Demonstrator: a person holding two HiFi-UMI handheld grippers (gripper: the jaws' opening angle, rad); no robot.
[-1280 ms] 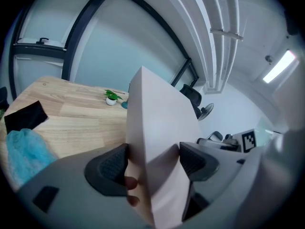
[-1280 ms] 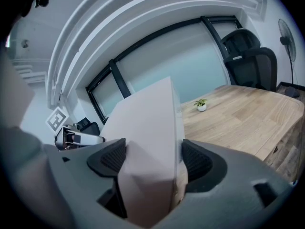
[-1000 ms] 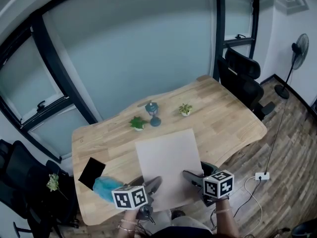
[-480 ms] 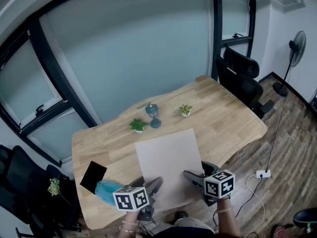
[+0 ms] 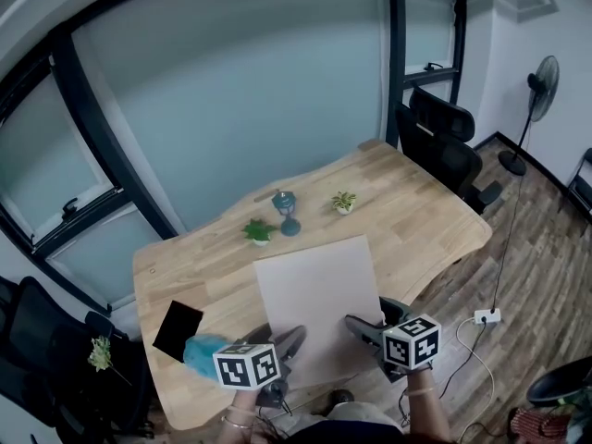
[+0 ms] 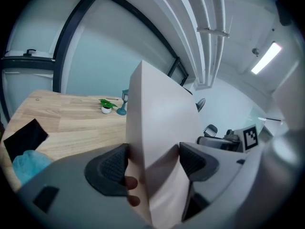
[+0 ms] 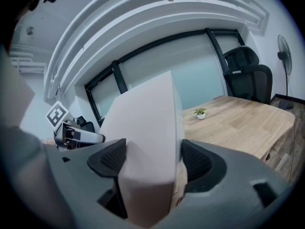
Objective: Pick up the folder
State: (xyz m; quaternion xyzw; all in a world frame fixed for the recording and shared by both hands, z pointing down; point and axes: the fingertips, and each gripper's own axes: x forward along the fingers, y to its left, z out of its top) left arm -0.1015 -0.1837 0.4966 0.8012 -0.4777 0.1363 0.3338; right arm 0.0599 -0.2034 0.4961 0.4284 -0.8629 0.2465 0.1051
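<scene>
The folder point(image 5: 319, 299) is a large pale grey-white sheet held above the near part of the wooden table point(image 5: 416, 220). My left gripper point(image 5: 285, 348) is shut on its near left corner, and my right gripper point(image 5: 363, 326) is shut on its near right corner. In the left gripper view the folder point(image 6: 159, 128) stands on edge between the dark pads point(image 6: 112, 163). The right gripper view shows the folder point(image 7: 147, 128) clamped between both pads point(image 7: 198, 161) in the same way, and the other gripper's marker cube beyond it.
On the table stand two small potted plants point(image 5: 257, 231) point(image 5: 344, 202) and a blue hourglass-shaped ornament point(image 5: 286, 213). A black pad point(image 5: 178, 330) and a blue cloth point(image 5: 202, 350) lie at the near left. Black office chairs point(image 5: 444, 151) stand at the right, with a fan point(image 5: 535, 86) behind.
The view has shifted slightly. Both grippers still hold the folder at its near corners, with no clear change in grip.
</scene>
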